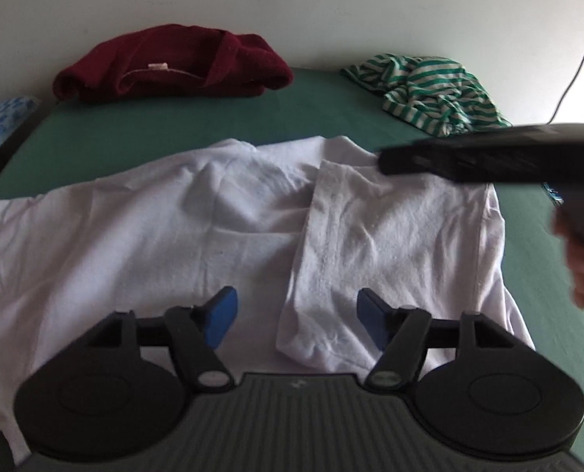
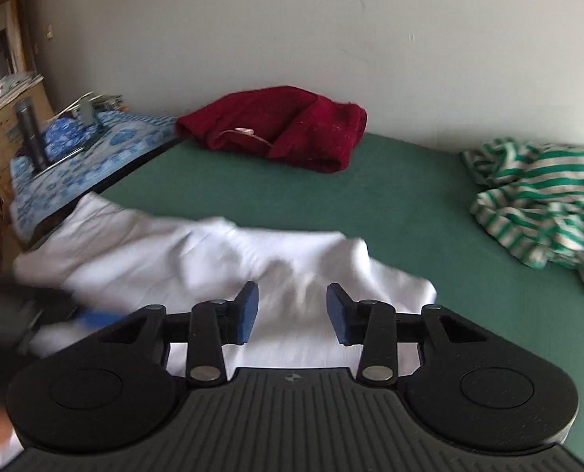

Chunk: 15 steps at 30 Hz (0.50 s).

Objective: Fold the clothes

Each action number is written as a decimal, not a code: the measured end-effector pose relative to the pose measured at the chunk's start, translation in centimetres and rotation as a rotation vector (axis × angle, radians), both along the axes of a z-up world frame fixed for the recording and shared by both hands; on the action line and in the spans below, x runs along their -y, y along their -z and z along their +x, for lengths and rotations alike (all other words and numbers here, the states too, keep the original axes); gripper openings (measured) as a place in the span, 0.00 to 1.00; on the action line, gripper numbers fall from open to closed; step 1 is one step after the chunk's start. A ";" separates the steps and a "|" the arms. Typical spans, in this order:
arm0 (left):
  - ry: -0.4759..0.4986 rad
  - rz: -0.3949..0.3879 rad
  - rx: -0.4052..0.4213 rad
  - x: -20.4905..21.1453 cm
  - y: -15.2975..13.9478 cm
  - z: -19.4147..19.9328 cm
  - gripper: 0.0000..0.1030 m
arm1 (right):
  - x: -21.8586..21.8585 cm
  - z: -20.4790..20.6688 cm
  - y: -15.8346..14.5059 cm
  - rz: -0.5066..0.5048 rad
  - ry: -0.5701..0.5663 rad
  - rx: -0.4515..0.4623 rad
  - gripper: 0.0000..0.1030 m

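Both hand-held grippers — left, right — hover spread and empty over the white T-shirt, its sleeve folded inward on the green bed.

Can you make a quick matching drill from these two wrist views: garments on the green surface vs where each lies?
Things:
1. white T-shirt
2. maroon sweater
3. green-and-white striped shirt
4. blue patterned cloth

Places or states:
A. bunched at the far right, near the wall
B. spread out nearest the grippers, one sleeve folded in over it
C. beyond the left edge of the green surface
D. heaped at the far left of the green surface, against the wall

Pairs: 1-B, 2-D, 3-A, 4-C
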<state>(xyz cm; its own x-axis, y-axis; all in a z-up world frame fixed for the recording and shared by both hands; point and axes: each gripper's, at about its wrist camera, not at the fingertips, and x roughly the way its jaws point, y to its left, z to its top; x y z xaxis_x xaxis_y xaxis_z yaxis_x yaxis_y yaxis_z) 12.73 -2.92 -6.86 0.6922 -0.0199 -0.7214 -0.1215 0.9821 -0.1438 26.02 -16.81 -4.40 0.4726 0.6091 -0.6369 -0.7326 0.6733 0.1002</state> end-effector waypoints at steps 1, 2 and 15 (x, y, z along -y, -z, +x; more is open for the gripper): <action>0.000 0.031 -0.002 0.6 0.0 0.0 0.51 | -0.6 1.1 0.8 0.010 0.015 -0.019 0.45; -0.001 0.062 -0.005 1.2 0.0 0.1 0.40 | -0.9 2.0 1.5 0.020 0.023 -0.050 0.44; -0.053 0.117 0.059 2.3 -2.4 -2.7 0.01 | -0.5 3.0 -1.5 0.339 -0.127 -0.234 0.02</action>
